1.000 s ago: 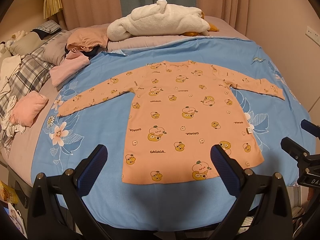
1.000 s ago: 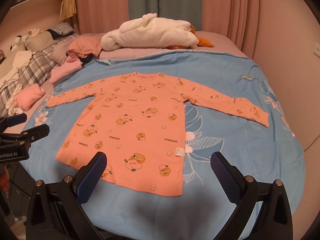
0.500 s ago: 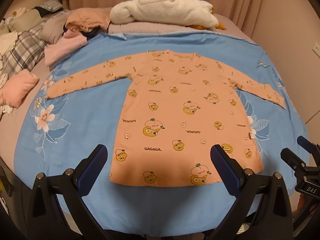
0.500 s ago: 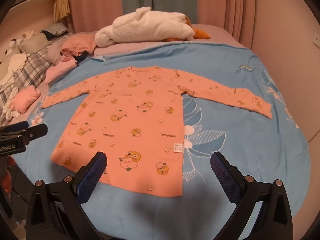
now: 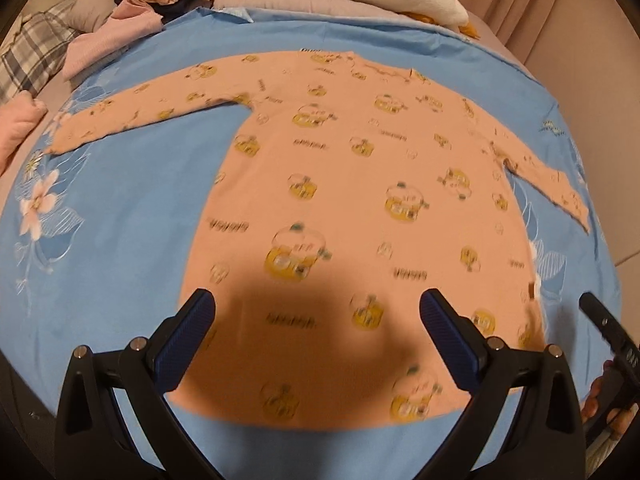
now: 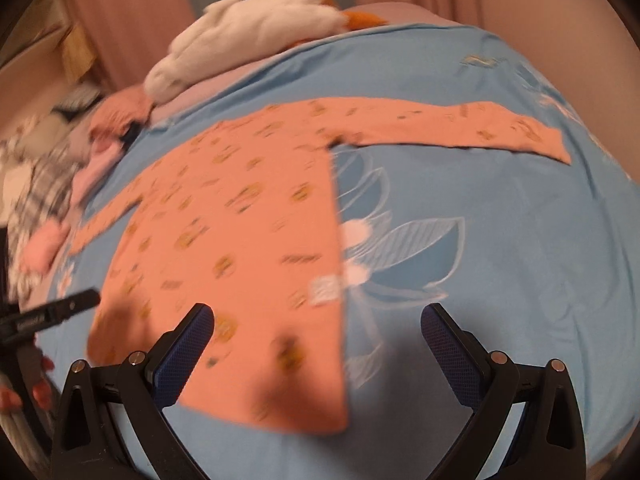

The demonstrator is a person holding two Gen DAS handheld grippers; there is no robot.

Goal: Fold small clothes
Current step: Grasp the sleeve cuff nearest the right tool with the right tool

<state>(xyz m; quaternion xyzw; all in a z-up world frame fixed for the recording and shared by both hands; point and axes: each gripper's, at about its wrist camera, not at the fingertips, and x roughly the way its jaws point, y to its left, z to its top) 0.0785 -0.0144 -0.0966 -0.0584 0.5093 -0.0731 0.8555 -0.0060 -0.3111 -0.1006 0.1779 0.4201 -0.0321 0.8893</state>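
While both my grippers swoop lower toward the bed, the peach shirt [image 5: 360,200] fills more of each view — flat on the blue sheet [image 5: 120,260], unfolded. Left gripper [image 5: 316,316] and right gripper [image 6: 318,328] gape wide, holding nothing — folding hasn't begun.

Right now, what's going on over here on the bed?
A person holds a pair of tongs in each hand over an orange long-sleeved top that lies spread flat, sleeves out, on a blue bedsheet. The left tongs hang open above the hem, and the right tongs hang open by the top's side edge. Neither grips cloth, so no fold is made yet. Other clothes are heaped at the bed's far side.
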